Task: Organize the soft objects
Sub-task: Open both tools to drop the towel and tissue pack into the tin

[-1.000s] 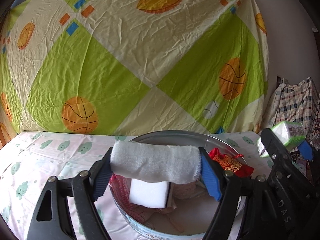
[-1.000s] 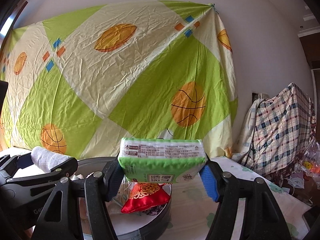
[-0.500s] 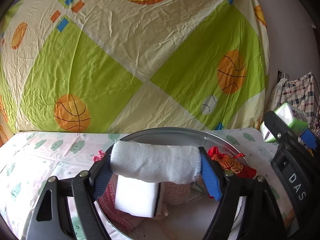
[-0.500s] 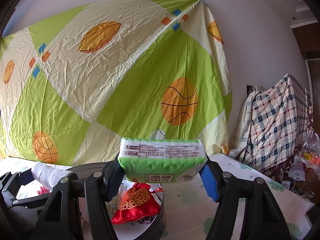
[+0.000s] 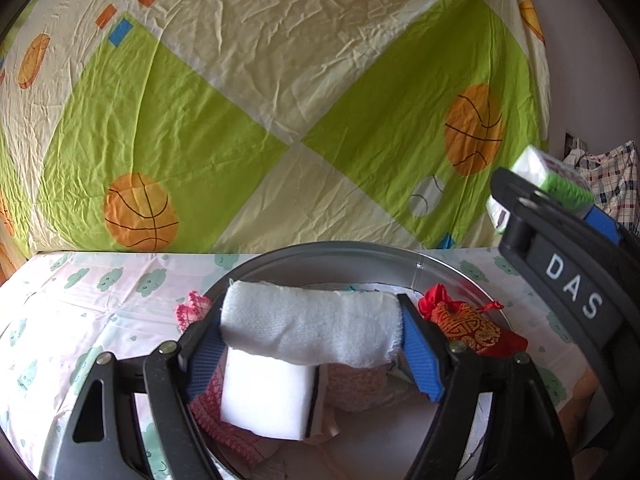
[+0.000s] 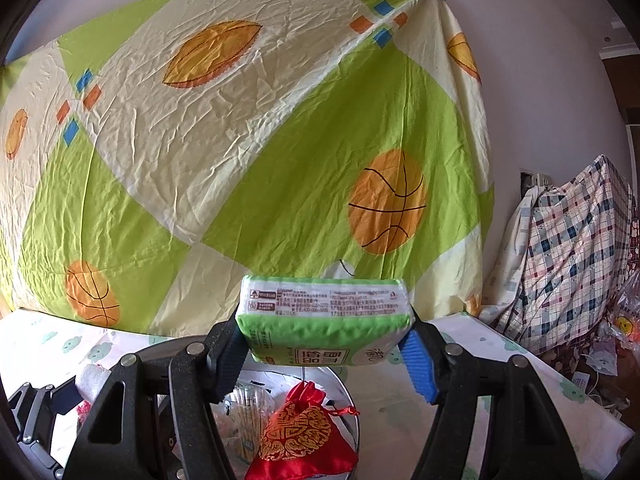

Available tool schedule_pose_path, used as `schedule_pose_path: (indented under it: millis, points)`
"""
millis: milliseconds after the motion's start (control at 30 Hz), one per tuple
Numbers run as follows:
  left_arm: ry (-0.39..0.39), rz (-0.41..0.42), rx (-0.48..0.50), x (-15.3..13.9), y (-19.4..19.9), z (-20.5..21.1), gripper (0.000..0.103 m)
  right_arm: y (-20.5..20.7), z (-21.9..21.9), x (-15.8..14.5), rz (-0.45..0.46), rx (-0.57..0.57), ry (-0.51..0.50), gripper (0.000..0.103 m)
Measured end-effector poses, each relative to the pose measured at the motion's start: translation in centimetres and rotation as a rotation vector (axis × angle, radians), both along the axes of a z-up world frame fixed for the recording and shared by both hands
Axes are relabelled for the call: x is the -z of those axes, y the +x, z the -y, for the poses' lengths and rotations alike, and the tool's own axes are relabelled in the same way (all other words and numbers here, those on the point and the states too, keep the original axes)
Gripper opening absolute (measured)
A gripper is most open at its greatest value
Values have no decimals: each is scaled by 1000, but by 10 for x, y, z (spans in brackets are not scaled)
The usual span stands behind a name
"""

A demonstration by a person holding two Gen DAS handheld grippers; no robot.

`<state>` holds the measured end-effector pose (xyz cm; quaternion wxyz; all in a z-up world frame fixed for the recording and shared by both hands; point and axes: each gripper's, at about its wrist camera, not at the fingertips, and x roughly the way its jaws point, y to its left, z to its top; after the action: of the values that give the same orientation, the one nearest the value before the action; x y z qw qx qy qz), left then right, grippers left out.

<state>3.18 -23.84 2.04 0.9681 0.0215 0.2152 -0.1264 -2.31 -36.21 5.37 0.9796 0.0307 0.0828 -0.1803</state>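
- Between the blue pads of the left gripper (image 5: 312,334), a rolled white towel (image 5: 310,330) is being clamped end to end, the jaws standing fairly wide around its length and pressing on both ends; it is hanging above the round metal basin (image 5: 360,250).
- Inside that basin, directly under the towel, a white sponge block with a dark edge (image 5: 266,396) is lying on pink knitted cloth (image 5: 352,386), and more pink-red knitted fabric (image 5: 192,312) is spilling over the basin's left rim.
- At the basin's right side, a red embroidered drawstring pouch (image 5: 466,328) is leaning against the rim; in the right wrist view the same pouch (image 6: 300,440) is sitting beside a clear packet with yellowish contents (image 6: 244,416).
- Between the pads of the right gripper (image 6: 324,328), a green-and-white tissue pack (image 6: 324,318) is being squeezed across its width, held level in the air above and behind the basin's right rim (image 6: 352,416); from the left wrist camera this pack (image 5: 554,182) is showing at the upper right, well apart from the towel.
- Under the basin, a pale tablecloth with green cloud faces (image 5: 80,300) is covering the table.
- Behind the table, a green and cream sheet printed with basketballs (image 6: 240,160) is hanging on the wall, and a plaid cloth (image 6: 568,248) is draping something at the far right.
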Motion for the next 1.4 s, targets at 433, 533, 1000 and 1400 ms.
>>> schedule_pose_path:
  millis: [433, 533, 1000, 1400]
  points:
    - [31, -70, -9, 2, 14, -2, 79, 56, 6, 1, -207, -73, 99, 70]
    - [21, -84, 1, 4, 17, -3, 79, 69, 5, 5, -255, -82, 102, 70]
    - [49, -111, -12, 6, 27, -1, 79, 100, -3, 18, -382, -126, 139, 70]
    - [23, -175, 64, 6, 33, -2, 103, 124, 6, 38, -533, -278, 300, 77]
